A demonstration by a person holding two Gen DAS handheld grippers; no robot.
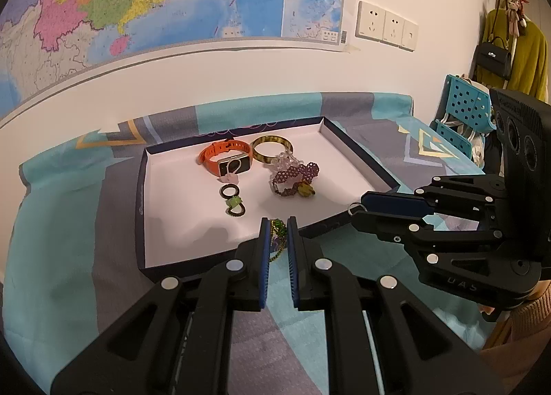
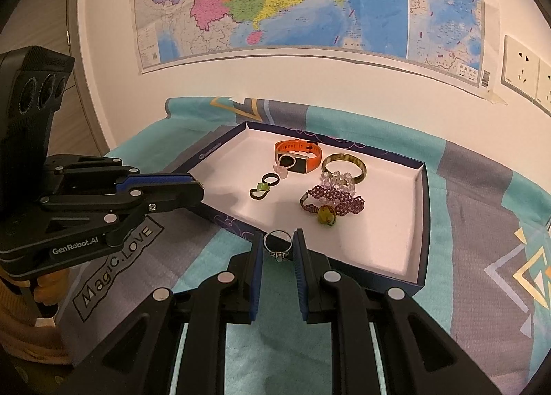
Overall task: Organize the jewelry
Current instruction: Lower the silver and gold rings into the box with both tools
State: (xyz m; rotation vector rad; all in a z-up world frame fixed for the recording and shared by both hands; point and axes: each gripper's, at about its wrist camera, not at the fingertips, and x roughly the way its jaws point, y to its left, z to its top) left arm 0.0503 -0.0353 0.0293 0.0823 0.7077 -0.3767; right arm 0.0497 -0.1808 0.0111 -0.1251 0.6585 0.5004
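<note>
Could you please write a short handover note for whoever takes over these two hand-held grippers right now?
Left hand-held gripper: shut on a green beaded strand, over the tray's near edge.
Right hand-held gripper: shut on a silver ring, just short of the tray's near wall.
Already in the white-lined tray: orange watch, amber bangle, purple beaded piece, clear bead bracelet, and dark rings with a green bead.
Left: set both held pieces down on a free part of the tray.
</note>
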